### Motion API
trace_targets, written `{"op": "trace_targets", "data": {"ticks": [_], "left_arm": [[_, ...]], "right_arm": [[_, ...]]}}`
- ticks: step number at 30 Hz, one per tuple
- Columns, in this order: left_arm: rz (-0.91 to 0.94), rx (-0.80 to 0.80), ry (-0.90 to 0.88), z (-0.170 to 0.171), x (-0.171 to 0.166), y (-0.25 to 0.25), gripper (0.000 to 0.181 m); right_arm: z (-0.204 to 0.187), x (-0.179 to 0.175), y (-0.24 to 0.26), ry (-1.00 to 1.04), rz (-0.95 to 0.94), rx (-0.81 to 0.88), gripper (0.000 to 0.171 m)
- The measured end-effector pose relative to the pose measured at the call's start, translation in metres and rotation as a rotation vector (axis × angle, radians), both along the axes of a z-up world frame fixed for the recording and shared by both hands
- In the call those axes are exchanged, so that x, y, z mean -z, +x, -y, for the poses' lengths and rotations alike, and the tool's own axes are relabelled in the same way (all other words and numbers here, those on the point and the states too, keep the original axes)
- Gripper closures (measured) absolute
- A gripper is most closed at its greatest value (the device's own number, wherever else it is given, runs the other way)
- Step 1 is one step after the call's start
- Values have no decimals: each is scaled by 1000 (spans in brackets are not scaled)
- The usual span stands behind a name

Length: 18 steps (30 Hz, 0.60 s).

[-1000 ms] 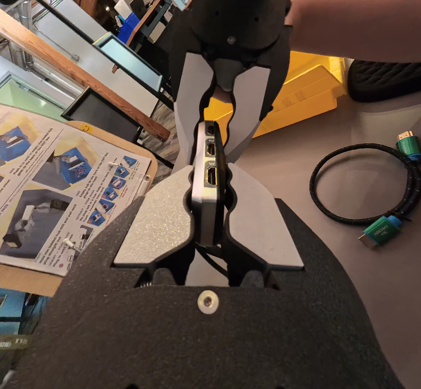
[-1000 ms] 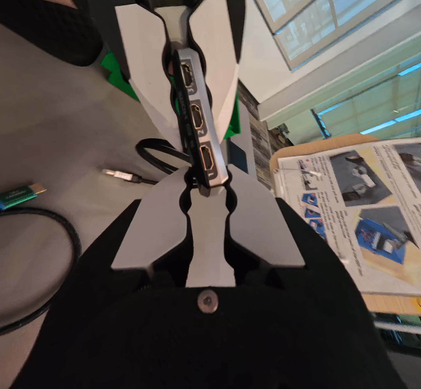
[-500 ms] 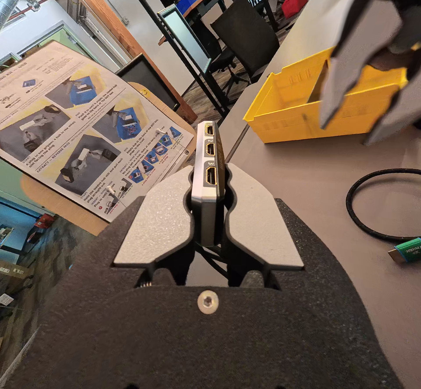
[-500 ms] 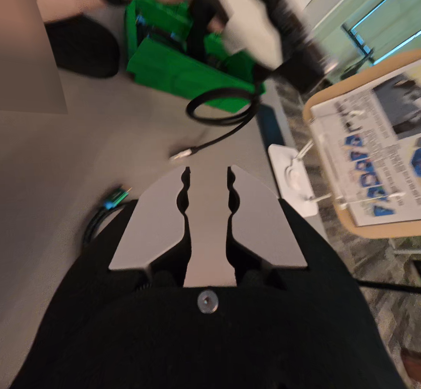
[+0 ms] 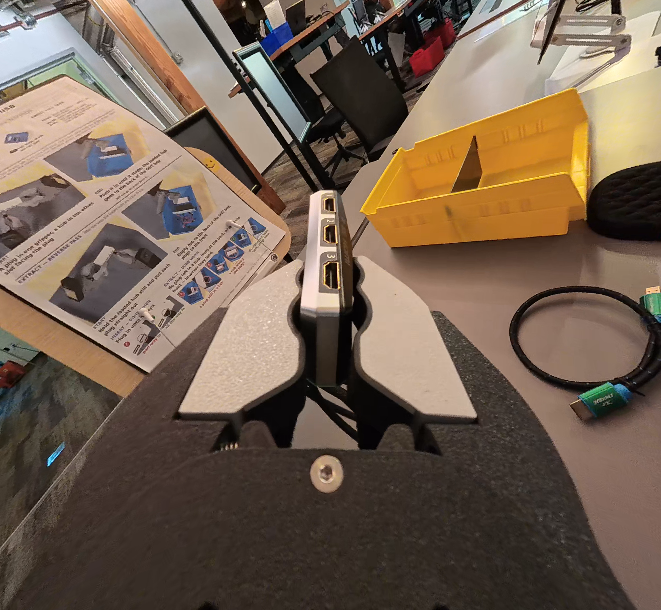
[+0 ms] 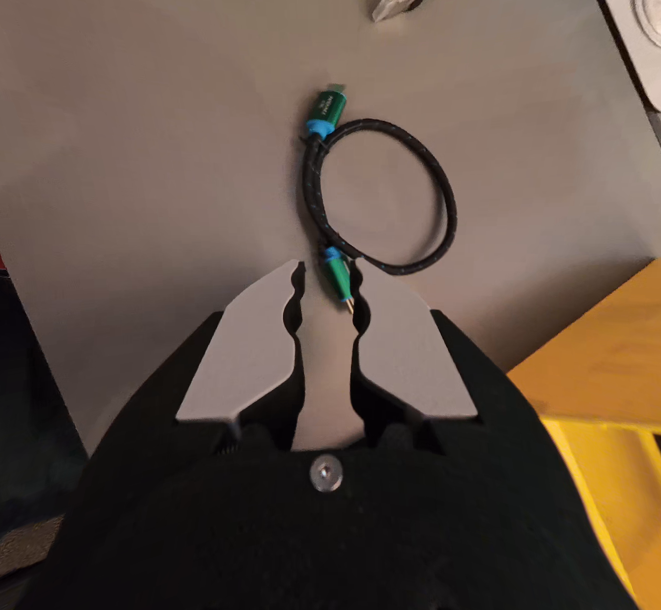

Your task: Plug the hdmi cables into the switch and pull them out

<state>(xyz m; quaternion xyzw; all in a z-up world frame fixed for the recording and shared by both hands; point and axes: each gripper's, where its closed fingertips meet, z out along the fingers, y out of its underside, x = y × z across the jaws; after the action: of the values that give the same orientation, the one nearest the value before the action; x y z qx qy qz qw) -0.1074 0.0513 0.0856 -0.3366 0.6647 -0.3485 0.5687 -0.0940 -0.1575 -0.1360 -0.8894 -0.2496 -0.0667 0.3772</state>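
My left gripper is shut on the grey HDMI switch, held on edge with its three empty ports facing up. A coiled black braided HDMI cable with green plugs lies on the grey table to the right. In the right wrist view the same cable lies on the table. My right gripper is open and empty, pointing down at it. The near green plug shows in the gap between the fingertips; the far green plug lies beyond.
A yellow bin stands on the grey table beyond the switch, and shows at the lower right of the right wrist view. A black pad is at far right. An instruction sheet stands left. A silver plug on a black lead lies farther off. The left gripper's tips are roughly 30 cm from the right gripper's.
My right gripper has drawn away from the switch and swung down over the coiled cable. My left gripper has turned with the switch still held.
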Motion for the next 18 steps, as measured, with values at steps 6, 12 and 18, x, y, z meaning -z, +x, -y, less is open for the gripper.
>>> {"op": "trace_targets", "data": {"ticks": [6, 12, 18], "left_arm": [[-9, 4, 1, 2, 1, 0, 159], [-19, -8, -9, -4, 4, 0, 159], [-11, 5, -23, -4, 1, -1, 159]], "right_arm": [[-56, -17, -35, 73, -62, 8, 148], [-88, 5, -41, 17, 4, 81, 146], [-90, 21, -33, 43, 76, 221, 151]]}}
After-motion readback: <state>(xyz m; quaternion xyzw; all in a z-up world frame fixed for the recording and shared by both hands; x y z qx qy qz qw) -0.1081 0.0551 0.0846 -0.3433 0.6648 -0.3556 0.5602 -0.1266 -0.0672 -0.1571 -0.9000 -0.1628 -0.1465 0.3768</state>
